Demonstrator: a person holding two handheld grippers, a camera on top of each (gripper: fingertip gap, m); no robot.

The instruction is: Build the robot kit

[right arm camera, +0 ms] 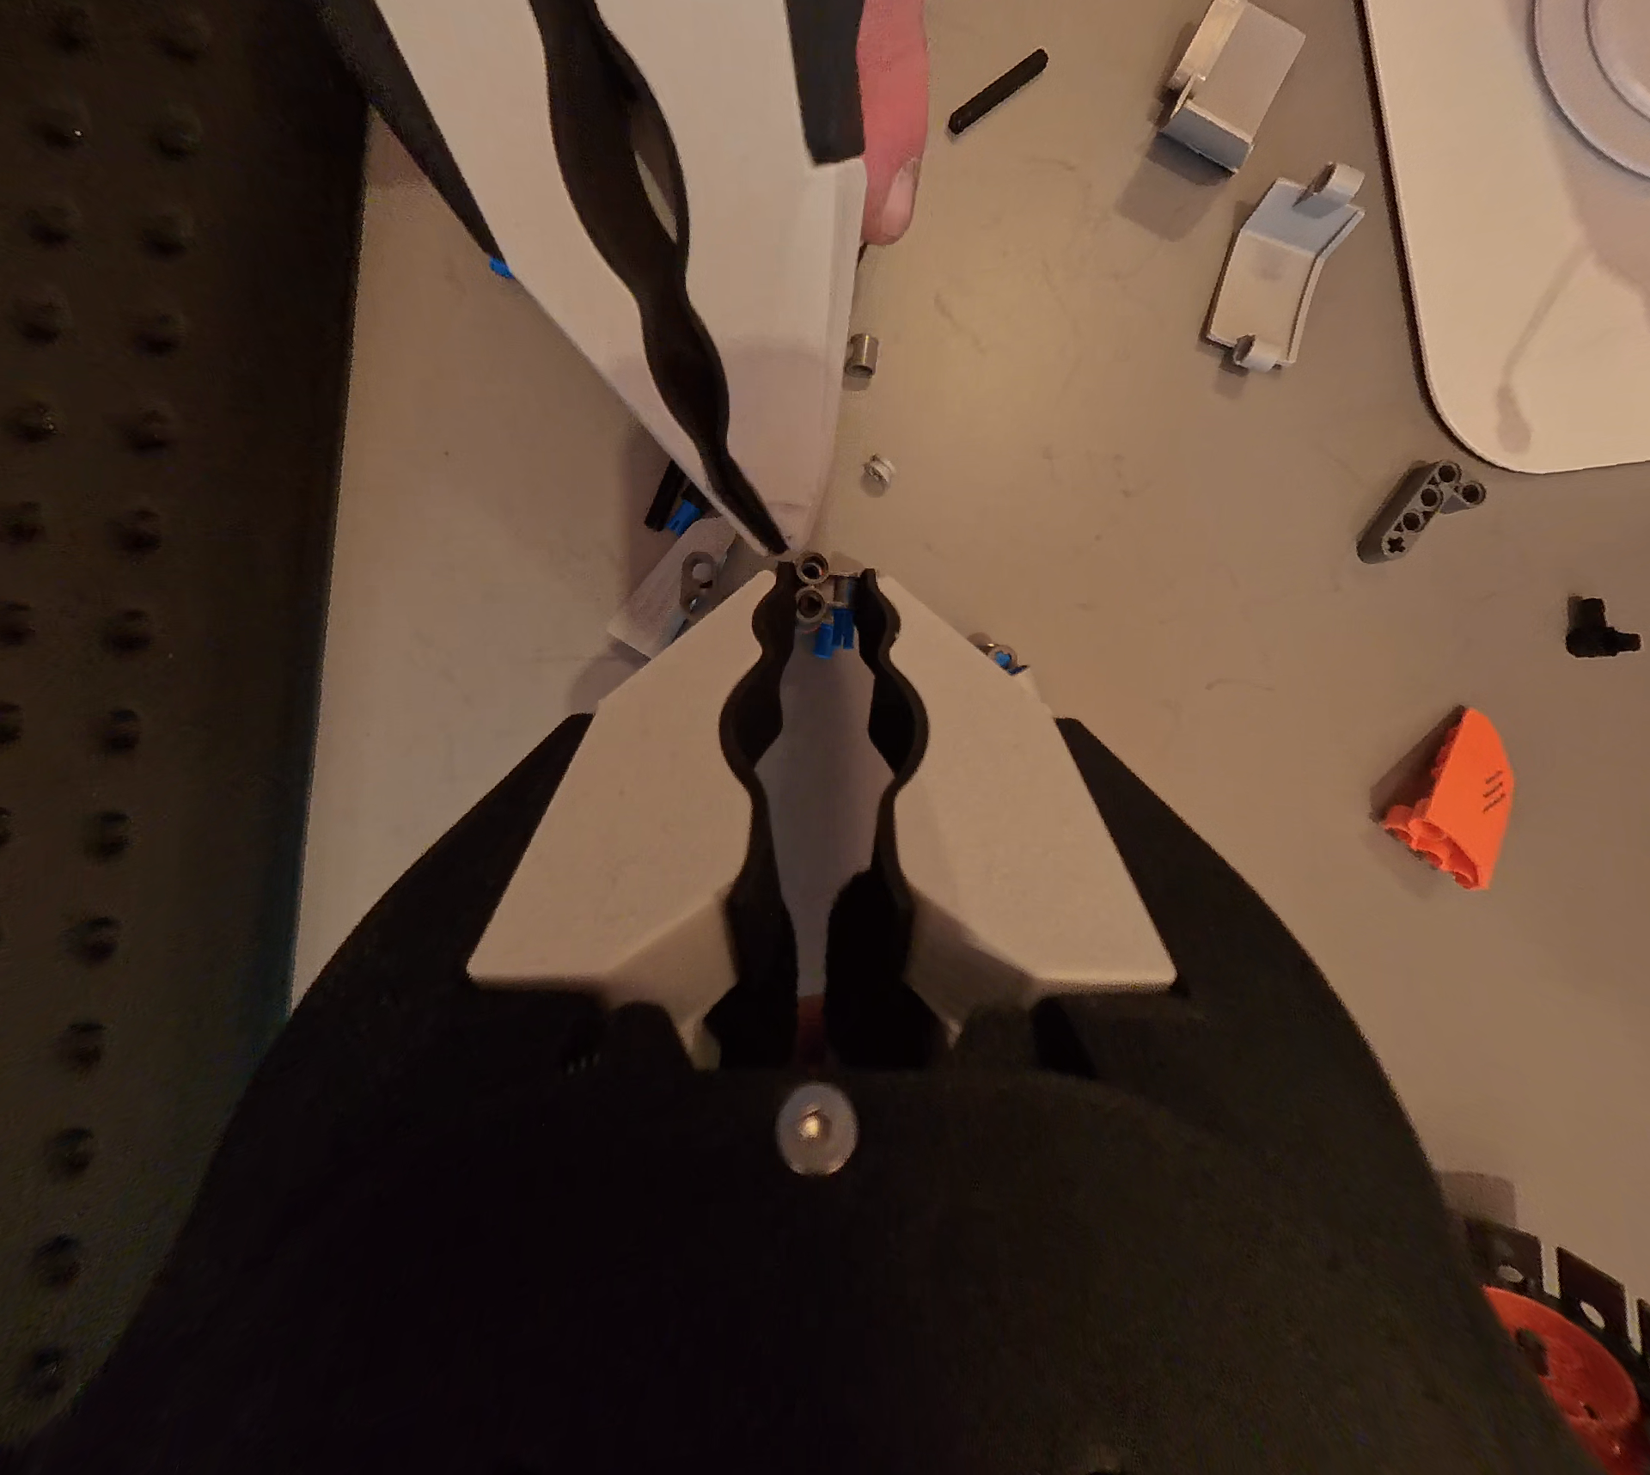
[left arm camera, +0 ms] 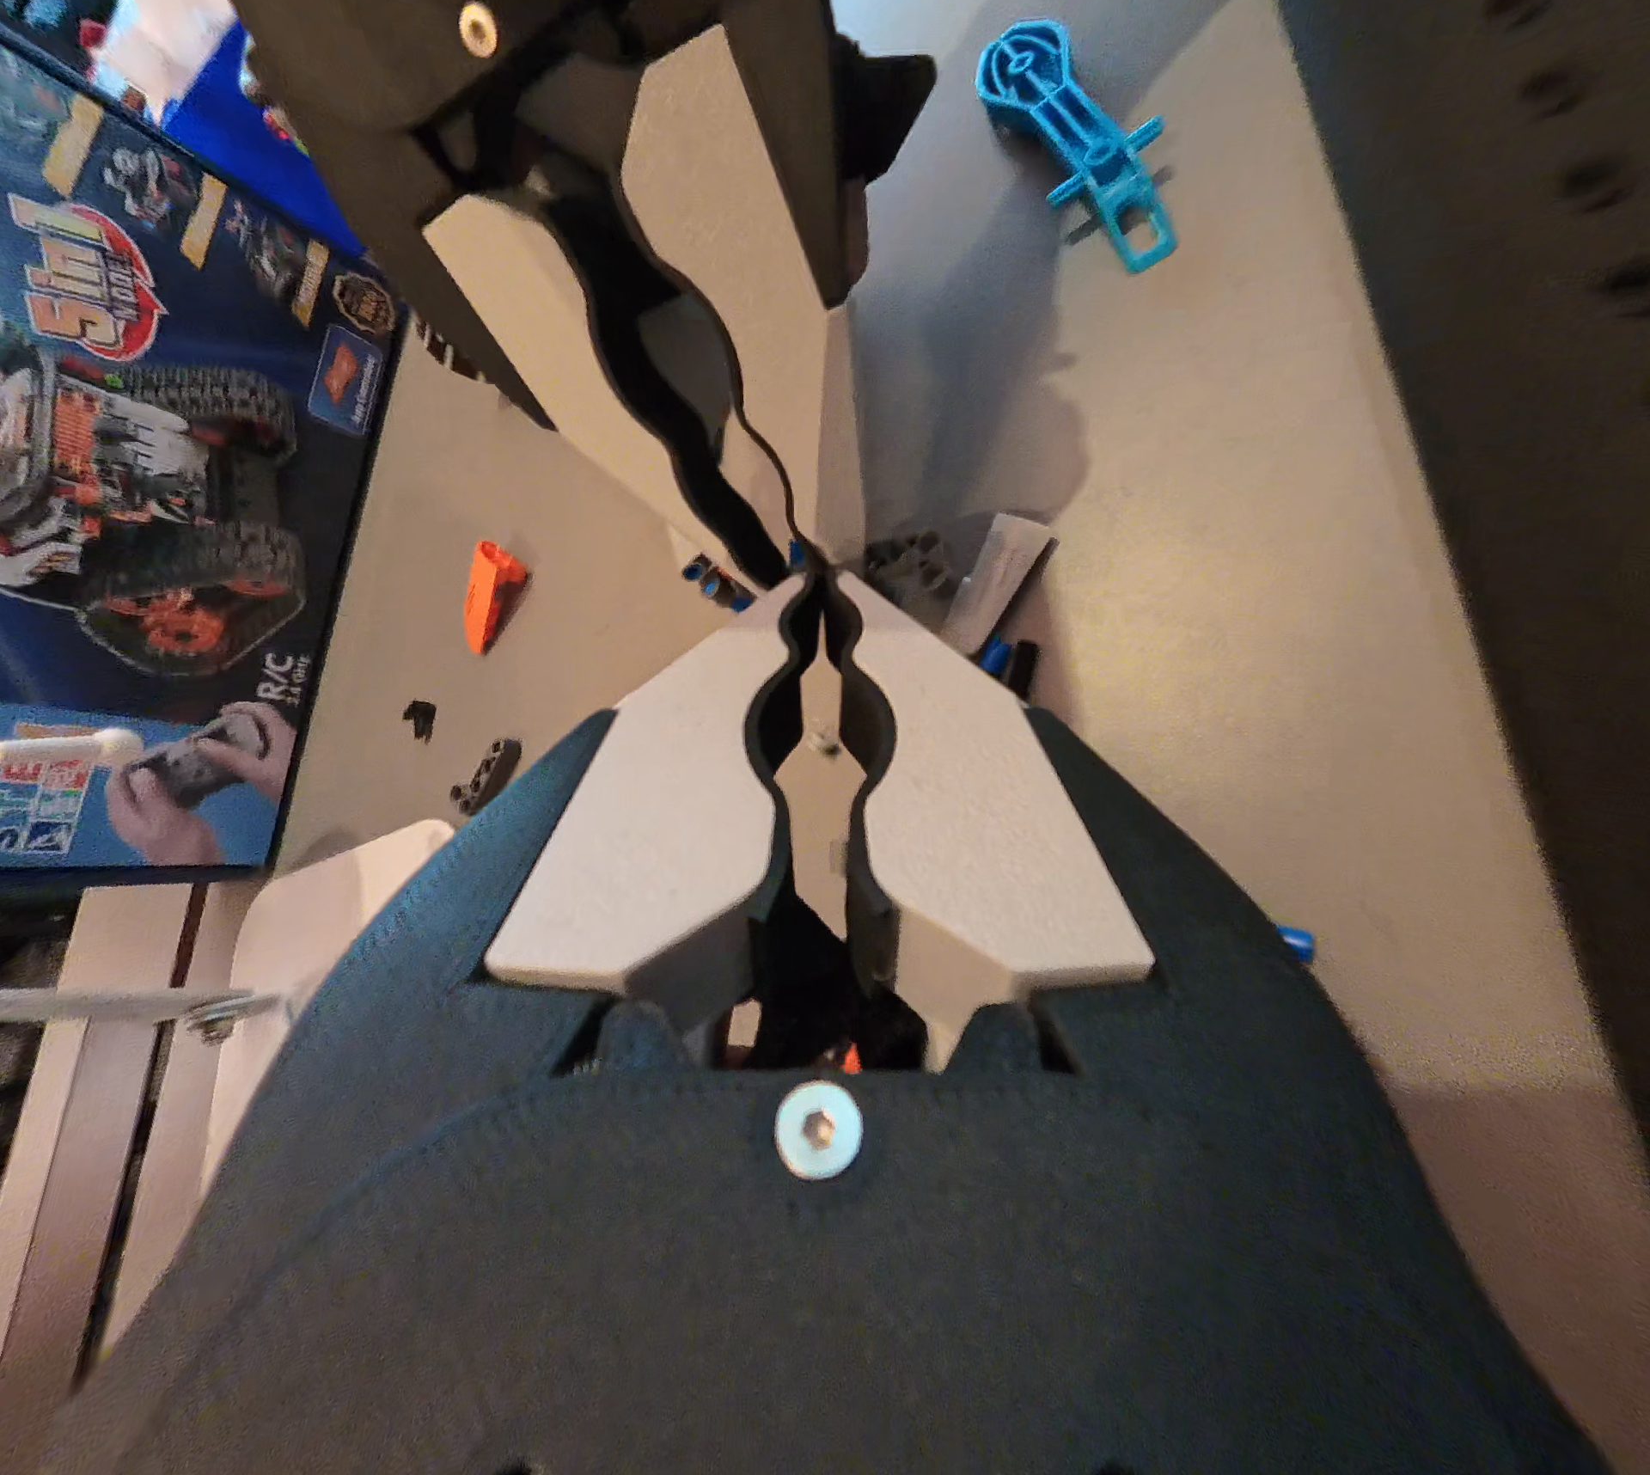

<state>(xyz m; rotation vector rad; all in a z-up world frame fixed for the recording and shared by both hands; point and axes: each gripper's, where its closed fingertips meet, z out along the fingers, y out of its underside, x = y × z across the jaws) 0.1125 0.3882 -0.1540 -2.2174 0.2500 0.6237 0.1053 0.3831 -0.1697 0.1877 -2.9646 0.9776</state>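
My right gripper [right arm camera: 826, 584] is shut on a small grey connector [right arm camera: 812, 585] with two round holes and blue pins [right arm camera: 835, 637] stuck in it, just above the beige table [right arm camera: 1071, 628]. My left gripper [left arm camera: 811, 588] is shut, tips pressed together, with nothing visible between them. Its tips meet the right gripper's tips head-on. In the left wrist view the right gripper [left arm camera: 795, 550] comes down from the top with a bit of blue pin [left arm camera: 793, 557] at its tips. In the right wrist view the left gripper [right arm camera: 772, 535] comes in from the upper left.
Loose parts lie around: an orange wedge [right arm camera: 1451, 807], a grey bent beam [right arm camera: 1424, 508], white panels [right arm camera: 1277, 280], a black axle [right arm camera: 998, 90] and a blue tool [left arm camera: 1071, 137]. A toy box [left arm camera: 161, 450] lies left, a white board [right arm camera: 1518, 226] right, a dark studded mat [right arm camera: 134, 539] alongside. Both grippers' tips are close together, under 4 cm apart. Left tips and right tips are each some 15 centimeters from the black axle [right arm camera: 998, 90].
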